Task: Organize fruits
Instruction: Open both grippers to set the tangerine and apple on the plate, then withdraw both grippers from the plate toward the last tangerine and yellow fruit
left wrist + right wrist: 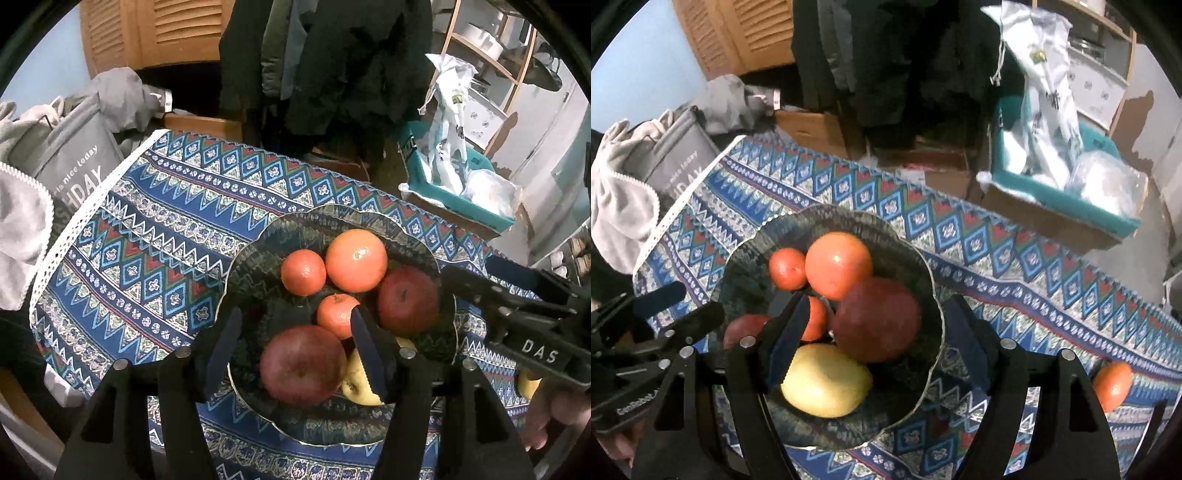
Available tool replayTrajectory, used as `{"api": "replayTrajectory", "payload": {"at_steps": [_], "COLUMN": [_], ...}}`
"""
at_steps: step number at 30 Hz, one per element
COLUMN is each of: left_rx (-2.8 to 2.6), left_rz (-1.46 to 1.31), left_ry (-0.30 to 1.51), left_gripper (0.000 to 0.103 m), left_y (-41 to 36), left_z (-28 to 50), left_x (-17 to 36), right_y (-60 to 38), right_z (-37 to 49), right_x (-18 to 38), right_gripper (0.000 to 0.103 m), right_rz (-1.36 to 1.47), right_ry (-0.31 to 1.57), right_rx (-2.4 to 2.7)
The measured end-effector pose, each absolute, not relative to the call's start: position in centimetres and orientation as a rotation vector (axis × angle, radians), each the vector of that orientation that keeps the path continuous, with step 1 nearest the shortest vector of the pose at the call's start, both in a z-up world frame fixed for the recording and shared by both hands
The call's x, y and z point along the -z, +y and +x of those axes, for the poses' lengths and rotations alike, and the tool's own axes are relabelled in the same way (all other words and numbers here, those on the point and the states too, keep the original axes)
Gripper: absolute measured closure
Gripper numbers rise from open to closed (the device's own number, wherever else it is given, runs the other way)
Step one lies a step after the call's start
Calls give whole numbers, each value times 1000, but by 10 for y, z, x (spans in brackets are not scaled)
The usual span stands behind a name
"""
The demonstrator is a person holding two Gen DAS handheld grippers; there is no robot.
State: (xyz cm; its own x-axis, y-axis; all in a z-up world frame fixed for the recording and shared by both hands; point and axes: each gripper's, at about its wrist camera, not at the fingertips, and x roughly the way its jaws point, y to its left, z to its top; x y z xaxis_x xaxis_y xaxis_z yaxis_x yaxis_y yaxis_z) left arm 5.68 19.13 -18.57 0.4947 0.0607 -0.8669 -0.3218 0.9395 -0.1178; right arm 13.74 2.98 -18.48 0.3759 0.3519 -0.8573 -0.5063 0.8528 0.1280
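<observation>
The left gripper [295, 354] hangs over the near part of the glass bowl [255, 243] with its jaws parted and nothing clasped. A red apple [303, 365] sits in the gap between the two blue pads, clear space showing on its left side; on the right the pad overlaps it in this view, so contact there cannot be told. That right pad also crosses in front of a small orange [336, 314] and a yellow fruit [356, 384].

The right gripper [875, 347] is likewise released, jaws spread wide and straddling the bowl's right rim: its left finger [786, 343] reaches inside the bowl, its right finger [967, 343] stands outside over the cloth. Between them lie the yellow fruit [825, 380] and a second, darker red apple [877, 319], neither pinched.

Farther back in the bowl sit a large orange [356, 260] and another small orange [303, 272], touching each other. The bowl stands on the patterned tablecloth [147, 236], toward its near edge and well in from the lace-trimmed left edge.

One more orange fruit [1112, 386] lies loose on the cloth, outside the bowl, toward the cloth's near right side beyond the right gripper's outer finger.
</observation>
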Motion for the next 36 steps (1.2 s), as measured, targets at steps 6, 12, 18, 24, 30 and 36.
{"api": "replayTrajectory", "payload": {"at_steps": [6,12,18,24,30,36], "left_rx": [-224,-211,-186,-171,-128,-84], "left_rz": [-276,-260,-227,-172,-148,-83], "left_ry": [1014,997,975,956,947,934], "left_gripper": [32,28,24,24,23,22], "left_y": [188,179,164,146,123,92], "left_z": [52,48,45,42,39,36], "left_x": [175,164,153,142,131,122], "right_y": [20,2,-19,-45,-76,-104], "right_z": [134,127,120,106,90,75], "right_x": [169,154,138,130,125,119], "right_gripper": [26,26,26,23,23,19], "right_rz": [-152,-147,-151,-192,-195,-209], "right_ry": [1025,999,965,925,918,898], "right_rx": [-532,-509,-474,-427,-390,-350]}}
